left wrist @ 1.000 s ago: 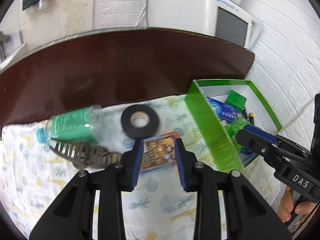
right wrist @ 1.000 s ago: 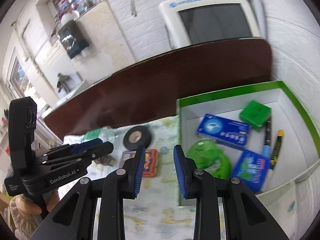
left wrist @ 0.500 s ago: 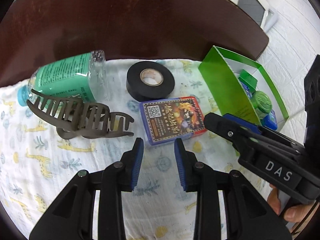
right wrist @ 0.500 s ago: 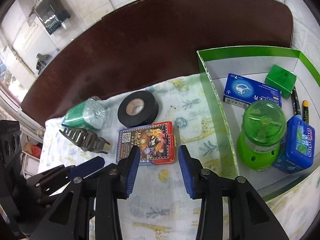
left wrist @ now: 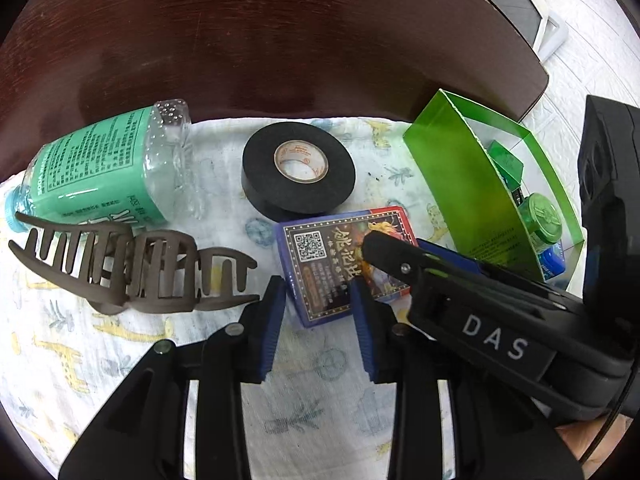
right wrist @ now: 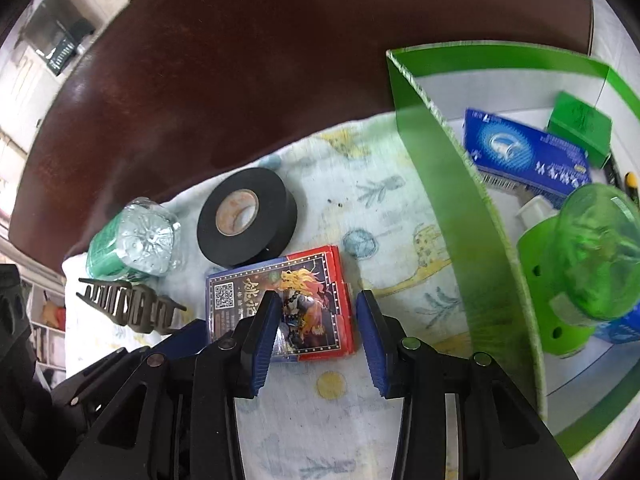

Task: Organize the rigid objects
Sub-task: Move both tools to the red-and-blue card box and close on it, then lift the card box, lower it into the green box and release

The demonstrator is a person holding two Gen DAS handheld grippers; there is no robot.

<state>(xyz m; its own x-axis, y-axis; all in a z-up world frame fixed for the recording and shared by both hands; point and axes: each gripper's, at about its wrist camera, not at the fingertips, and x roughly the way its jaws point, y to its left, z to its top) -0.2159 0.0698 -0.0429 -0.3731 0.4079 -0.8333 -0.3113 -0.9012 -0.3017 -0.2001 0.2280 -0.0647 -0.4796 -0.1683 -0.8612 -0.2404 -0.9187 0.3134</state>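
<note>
Where the patterned cloth covers the dark table, the green box stands right of the card pack, which lies flat. The left gripper, jaws opening, and right gripper, part open, straddle the pack without pressing it.

Our left gripper is matte black plastic with silver screws on its arms, and its fingers carry ribbed blue pads. Our right gripper is built the same, with white "DAS" lettering on its side.
</note>
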